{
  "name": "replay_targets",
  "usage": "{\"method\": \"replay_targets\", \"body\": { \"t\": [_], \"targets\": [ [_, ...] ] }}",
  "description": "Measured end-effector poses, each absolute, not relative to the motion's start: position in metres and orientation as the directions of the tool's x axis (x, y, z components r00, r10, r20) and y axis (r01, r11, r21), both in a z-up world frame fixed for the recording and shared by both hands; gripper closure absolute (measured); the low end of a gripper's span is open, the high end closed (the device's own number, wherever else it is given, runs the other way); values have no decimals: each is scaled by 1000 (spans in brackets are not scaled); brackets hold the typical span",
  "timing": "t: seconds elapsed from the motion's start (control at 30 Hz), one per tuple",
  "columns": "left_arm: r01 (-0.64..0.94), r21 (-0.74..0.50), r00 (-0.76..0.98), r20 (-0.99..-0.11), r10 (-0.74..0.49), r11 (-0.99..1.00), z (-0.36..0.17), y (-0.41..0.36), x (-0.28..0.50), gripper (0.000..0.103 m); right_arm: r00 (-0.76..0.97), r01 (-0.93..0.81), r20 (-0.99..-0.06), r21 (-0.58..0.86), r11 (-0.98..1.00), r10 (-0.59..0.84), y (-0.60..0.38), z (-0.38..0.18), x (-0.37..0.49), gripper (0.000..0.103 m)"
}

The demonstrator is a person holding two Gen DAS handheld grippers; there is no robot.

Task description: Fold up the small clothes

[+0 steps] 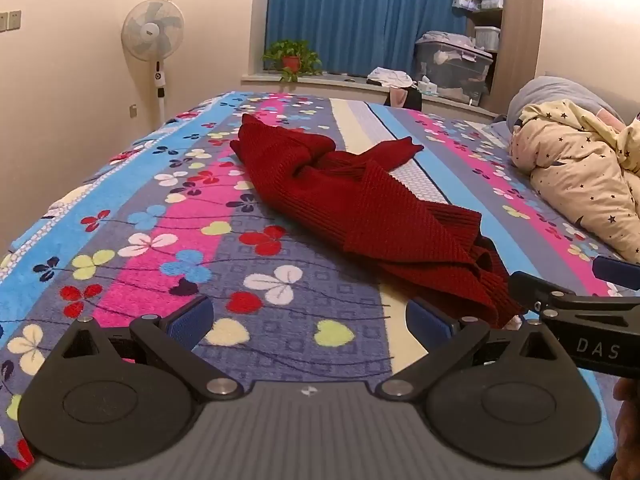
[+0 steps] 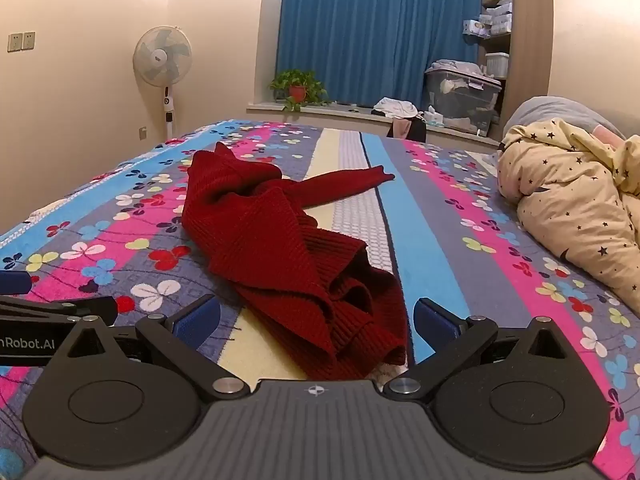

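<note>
crumpled red sweater (image 2: 280,240) on floral bedspread (image 2: 440,240) (unfolded), both tools spread wide

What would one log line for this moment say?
stage: before grasp | crumpled red knit sweater: unfolded on floral bedspread | left gripper: open | right gripper: open

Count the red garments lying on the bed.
1. A crumpled red sweater lies mid-bed on the flowered bedspread, just ahead of both tools. Its folds could hide something smaller.

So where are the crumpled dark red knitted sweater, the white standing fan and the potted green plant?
Crumpled dark red knitted sweater (image 2: 276,248): right wrist view, its ribbed middle.
White standing fan (image 1: 153,30): left wrist view, its round head.
Potted green plant (image 1: 291,56): left wrist view, its leaves.
</note>
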State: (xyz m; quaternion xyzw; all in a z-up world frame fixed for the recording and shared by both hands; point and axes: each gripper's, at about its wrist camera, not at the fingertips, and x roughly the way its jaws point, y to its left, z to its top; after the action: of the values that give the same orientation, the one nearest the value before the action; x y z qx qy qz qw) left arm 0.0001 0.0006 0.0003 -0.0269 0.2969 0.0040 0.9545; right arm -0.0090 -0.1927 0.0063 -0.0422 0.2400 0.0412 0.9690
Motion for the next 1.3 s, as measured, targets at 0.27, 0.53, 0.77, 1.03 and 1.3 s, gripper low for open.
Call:
{"method": "replay_targets", "body": {
  "t": [0.27,0.53,0.77,1.03,1.3],
  "targets": [
    [-20,-43,820,-572,-9,999,0,-1,0,1,882,-98,-468,-56,994,61,-193,6,-9,1],
    [-21,-39,819,-574,-5,999,-4,-3,1,1,881,-97,-470,-59,994,58,-196,5,-8,1],
    [-22,-39,819,-574,-4,999,-4,-3,2,1,881,-97,-470,-59,994,58,-196,6,-8,1],
    [-19,-34,820,-572,-4,999,-5,-4,2,1,882,-96,-468,-59,994,58,-196,6,-7,1],
    [-20,-36,820,-572,-4,999,-5,-4,2,1,882,-96,-467,-59,994,58,-195,5,-7,1]
  ]
}}
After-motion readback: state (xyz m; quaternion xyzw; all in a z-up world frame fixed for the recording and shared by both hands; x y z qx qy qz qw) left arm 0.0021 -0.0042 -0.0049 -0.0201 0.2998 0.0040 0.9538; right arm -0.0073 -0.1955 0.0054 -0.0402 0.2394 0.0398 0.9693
